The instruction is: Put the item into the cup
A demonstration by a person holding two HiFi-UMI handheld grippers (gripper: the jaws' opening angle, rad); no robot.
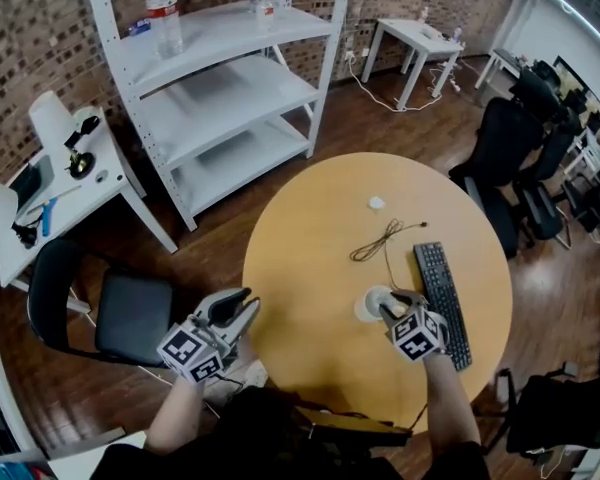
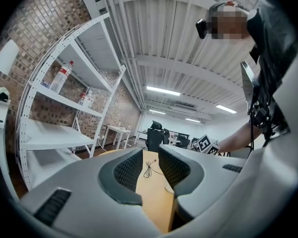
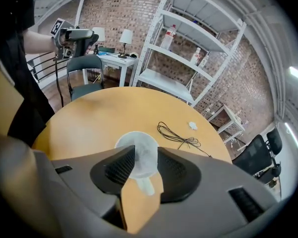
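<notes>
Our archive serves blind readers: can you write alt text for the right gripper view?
The right claw, jaws apart, flanks a white cup on a round wooden table. A black cable lies beyond it, with white shelving against a brick wall behind.

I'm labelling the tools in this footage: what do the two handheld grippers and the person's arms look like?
The left gripper and the right gripper are alike: light grey moulded shells, each with two broad jaws lined with black ribbed pads. Each carries a white cube printed with black square markers. The person wears a dark top; the forearms are uncovered.
</notes>
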